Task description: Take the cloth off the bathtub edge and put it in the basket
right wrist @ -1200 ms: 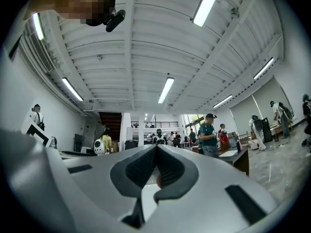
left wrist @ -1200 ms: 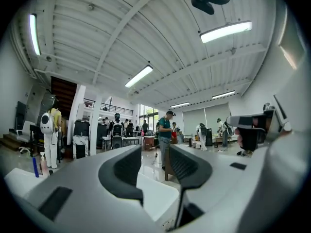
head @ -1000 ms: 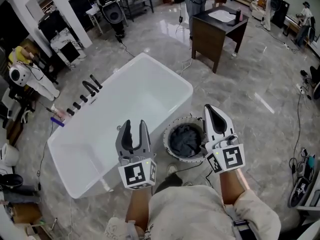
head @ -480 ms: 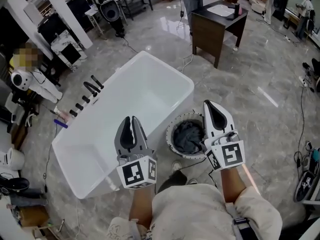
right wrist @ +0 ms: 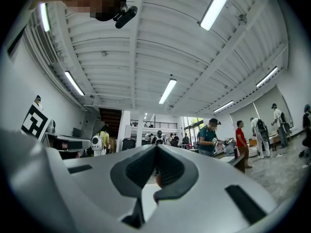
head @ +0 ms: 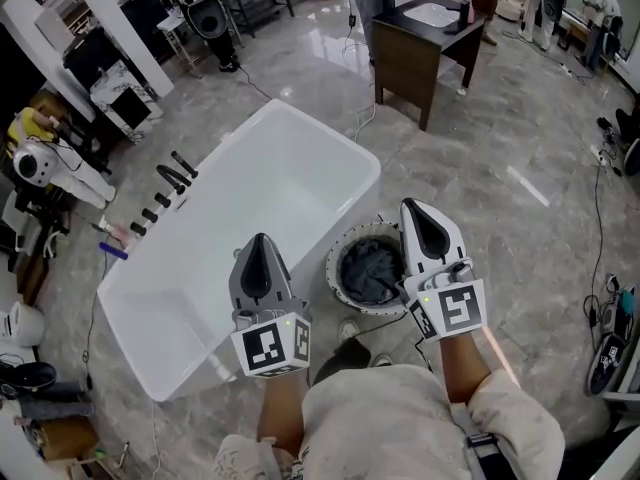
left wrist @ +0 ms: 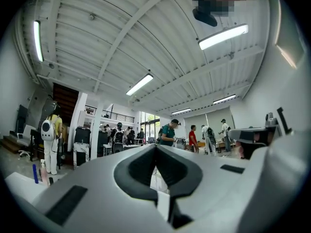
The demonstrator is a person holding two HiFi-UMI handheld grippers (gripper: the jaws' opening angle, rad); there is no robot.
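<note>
A dark grey cloth (head: 372,270) lies bunched inside the round basket (head: 338,249) on the floor beside the white bathtub (head: 240,258). My left gripper (head: 260,243) is held upright over the tub's near rim, shut with nothing in it; its tips (left wrist: 156,147) meet in the left gripper view. My right gripper (head: 417,208) stands upright just right of the basket, also shut and empty, its tips (right wrist: 156,147) touching. Both gripper views look up at the ceiling and the hall.
Black taps (head: 172,183) line the tub's far edge. A dark wooden desk (head: 420,36) stands beyond the tub. Cables run over the grey marble floor (head: 520,198). People stand in the hall (left wrist: 168,134).
My left gripper's jaws have come together from open to shut, empty. Both grippers stay near the same spots, and the cloth rests in the basket throughout.
</note>
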